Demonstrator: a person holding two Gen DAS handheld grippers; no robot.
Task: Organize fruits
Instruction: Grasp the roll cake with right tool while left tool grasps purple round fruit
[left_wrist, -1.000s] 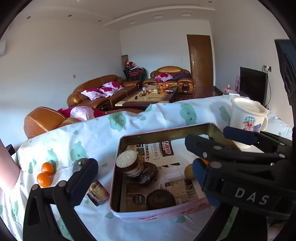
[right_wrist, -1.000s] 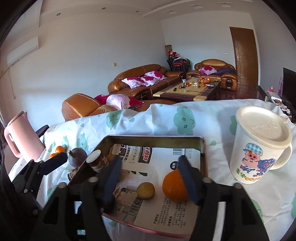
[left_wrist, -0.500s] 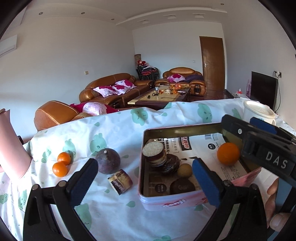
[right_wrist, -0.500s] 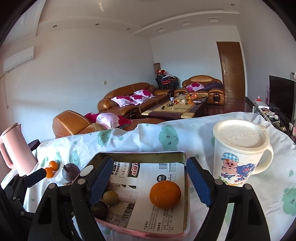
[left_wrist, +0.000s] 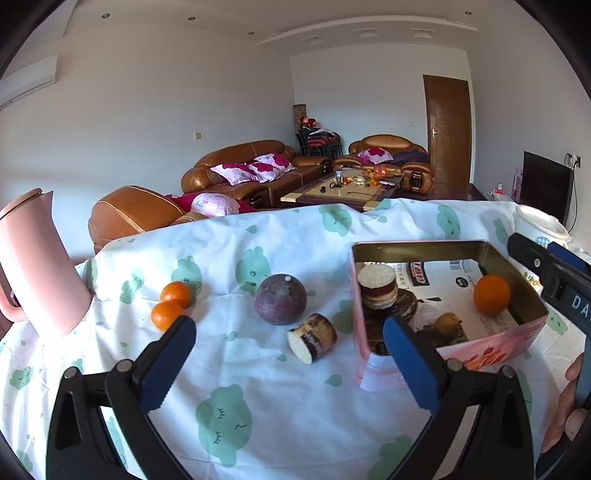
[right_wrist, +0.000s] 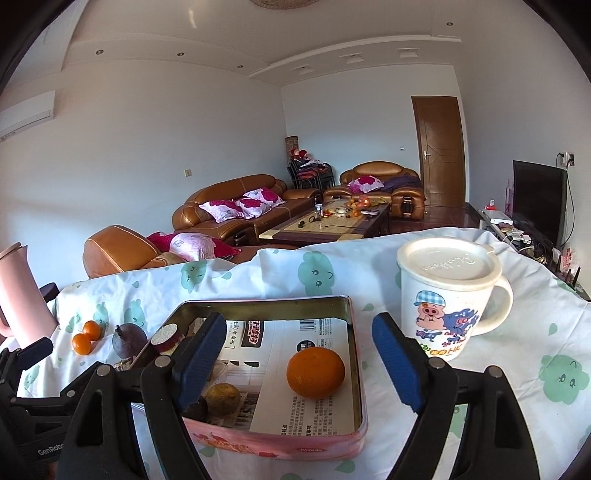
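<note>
— What do we see in the tin? 
— We see a large orange (right_wrist: 316, 372) lying free on the newsprint lining of the pink tin (right_wrist: 355, 373), toward its right side. A small yellow-brown fruit (right_wrist: 222, 397) lies near the front wall, with dark round pieces and a cut, white-topped stub (left_wrist: 377, 286) stacked at the left end.

— And outside it? 
— On the cloud-print cloth of the table (left_wrist: 258, 376) we find a purple round fruit (left_wrist: 280, 299), a short cut chunk (left_wrist: 312, 338) just in front of it, and two small oranges (left_wrist: 170, 305) touching each other farther left. A pink jug (left_wrist: 35, 266) stands at the left edge.

— How do our tongs stand? 
— The left tongs (left_wrist: 288, 363) are spread wide and empty over the cloth, the right pad before the tin's front left corner. The right tongs (right_wrist: 299, 360) are also wide and empty, above the tin's front half. A lidded cartoon mug (right_wrist: 448, 295) stands just right of the tin.
</note>
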